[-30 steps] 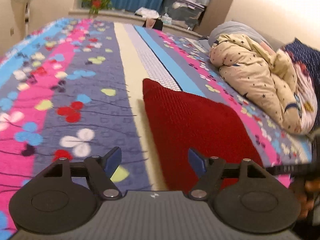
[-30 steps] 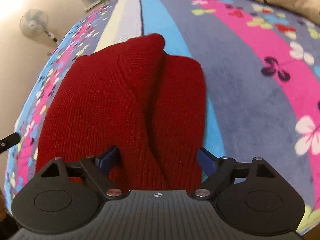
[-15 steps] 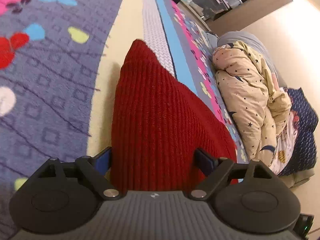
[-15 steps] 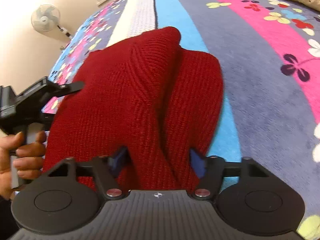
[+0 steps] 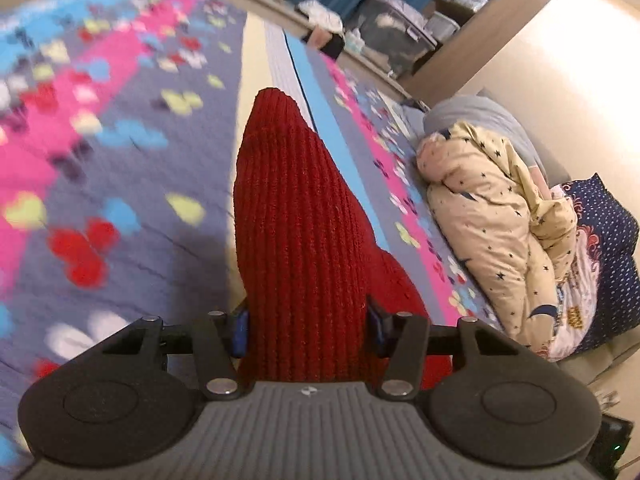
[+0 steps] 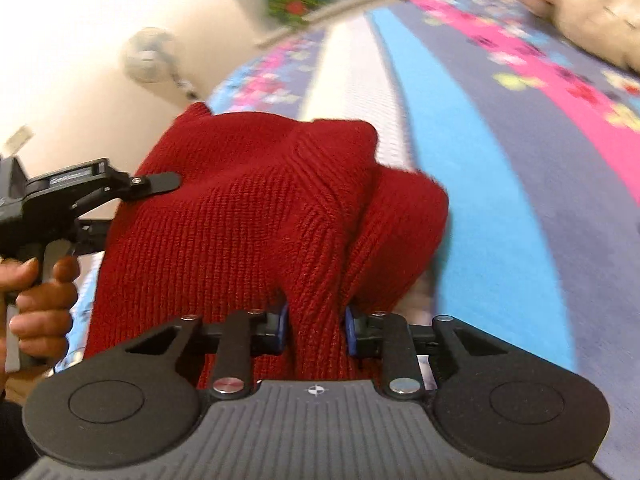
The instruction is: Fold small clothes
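A red knitted garment (image 5: 296,232) lies on the patterned bedspread (image 5: 120,168), with its near edge lifted. My left gripper (image 5: 306,330) is shut on that near edge, the knit bunched between its blue pads. In the right wrist view the same red garment (image 6: 248,208) is raised off the bed, and my right gripper (image 6: 316,328) is shut on a fold of it. The left gripper (image 6: 80,188) also shows there at the left, held by a hand against the garment's side.
A cream star-print duvet (image 5: 500,216) and a navy dotted pillow (image 5: 604,248) are piled on the right side of the bed. Shelves with storage boxes (image 5: 400,40) stand beyond the bed. A fan (image 6: 148,56) stands by the wall at left.
Both grippers have closed on the red garment's near edge and lifted it off the bed. One second ago both were open, the left beside the garment.
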A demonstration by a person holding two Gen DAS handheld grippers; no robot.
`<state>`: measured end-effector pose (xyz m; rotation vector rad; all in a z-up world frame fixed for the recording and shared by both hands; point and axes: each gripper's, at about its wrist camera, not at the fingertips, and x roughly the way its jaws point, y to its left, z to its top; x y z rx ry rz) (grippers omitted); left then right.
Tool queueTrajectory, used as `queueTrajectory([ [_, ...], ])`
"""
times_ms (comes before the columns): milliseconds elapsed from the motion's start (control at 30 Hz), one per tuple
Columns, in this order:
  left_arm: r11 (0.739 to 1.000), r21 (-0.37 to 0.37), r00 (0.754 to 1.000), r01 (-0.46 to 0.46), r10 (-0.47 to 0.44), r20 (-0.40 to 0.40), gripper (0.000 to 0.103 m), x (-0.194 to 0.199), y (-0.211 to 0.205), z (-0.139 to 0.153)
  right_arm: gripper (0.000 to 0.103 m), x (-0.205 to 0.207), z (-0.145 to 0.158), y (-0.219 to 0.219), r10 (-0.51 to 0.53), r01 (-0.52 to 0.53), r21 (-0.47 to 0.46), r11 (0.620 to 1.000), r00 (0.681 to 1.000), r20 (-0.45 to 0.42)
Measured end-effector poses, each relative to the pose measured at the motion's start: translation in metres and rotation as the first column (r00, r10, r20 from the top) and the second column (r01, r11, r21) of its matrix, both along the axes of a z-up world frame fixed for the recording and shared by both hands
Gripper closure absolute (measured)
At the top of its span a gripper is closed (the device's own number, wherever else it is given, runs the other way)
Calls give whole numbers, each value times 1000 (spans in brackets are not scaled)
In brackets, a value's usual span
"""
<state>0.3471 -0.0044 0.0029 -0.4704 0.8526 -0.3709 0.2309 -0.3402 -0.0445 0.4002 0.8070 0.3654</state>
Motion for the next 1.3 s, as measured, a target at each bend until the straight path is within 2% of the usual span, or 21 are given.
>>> queueTrajectory([
  [67, 999, 24, 1000, -20, 20, 3, 40, -2, 23, 5, 76, 4, 5, 17, 35, -35, 8, 999, 999, 29],
  [133, 993, 102, 998, -58, 61, -33, 34, -5, 41, -2, 75, 9, 4, 33, 69, -69, 3, 998, 997, 20],
  [200, 971, 214, 990, -109, 124, -61, 37, -12, 54, -8, 74, 15, -7, 50, 101, -102, -23, 995, 994, -41],
  [267, 950, 281, 989, -135, 146, -19, 37, -31, 66, -2, 71, 15, -14, 63, 118, -122, -64, 990, 991, -67],
  [333, 957, 259, 991, -129, 132, 8, 37, -56, 73, 8, 71, 14, -12, 68, 99, -105, -110, 988, 993, -59],
  [367, 963, 247, 994, -108, 106, 20, 37, -70, 72, 13, 70, 14, -11, 65, 90, -96, -92, 991, 994, -68],
  [467, 962, 274, 996, 9, -32, 80, 37, -117, 53, 10, 68, 15, -12, 58, 63, -68, -54, 996, 994, -90],
  [500, 944, 327, 993, 52, -85, 88, 37, -131, 42, 0, 67, 14, -11, 58, 62, -68, -59, 996, 994, -91],
  [533, 905, 412, 987, 104, -146, 72, 37, -140, 29, -15, 67, 13, -10, 59, 59, -66, -70, 995, 994, -90],
  [567, 848, 506, 981, 157, -194, 21, 37, -147, 12, -38, 64, 12, -9, 60, 55, -63, -83, 995, 994, -90],
  [600, 807, 567, 981, 162, -195, -3, 37, -153, 2, -53, 61, 10, -9, 61, 52, -61, -92, 994, 994, -92],
  [633, 803, 577, 984, 149, -180, -4, 38, -154, -2, -55, 57, 6, -9, 61, 54, -64, -92, 994, 993, -106],
  [767, 861, 498, 980, 106, -176, 94, 39, -166, 3, -28, 55, -10, 3, 60, 29, -40, -131, 991, 996, -79],
  [800, 867, 488, 979, 103, -175, 105, 39, -169, 5, -24, 55, -13, 4, 58, 36, -45, -135, 990, 997, -70],
  [867, 863, 492, 981, 113, -175, 82, 39, -170, 6, -27, 55, -16, 2, 58, 49, -62, -170, 984, 996, -75],
  [933, 837, 526, 985, 152, -174, -7, 37, -161, 2, -42, 56, -14, -11, 61, 67, -95, -237, 967, 990, -122],
  [1000, 842, 520, 988, 144, -155, -22, 35, -159, 3, -49, 56, -14, -17, 64, 74, -110, -265, 958, 987, -140],
  [1133, 838, 540, 990, 78, -130, 59, 32, -173, 6, -28, 57, -23, -6, 61, 43, -69, -251, 965, 993, -110],
  [1167, 837, 545, 991, 45, -107, 84, 30, -176, 11, -24, 56, -26, -2, 59, 16, -39, -243, 969, 995, -99],
  [1233, 845, 535, 988, -17, -67, 137, 15, -189, 15, -10, 54, -37, 9, 57, -28, 15, -245, 969, 998, -50],
  [1300, 849, 525, 980, -64, -46, 193, 13, -204, 16, 2, 50, -51, 21, 59, -51, 56, -284, 957, 998, 26],
])
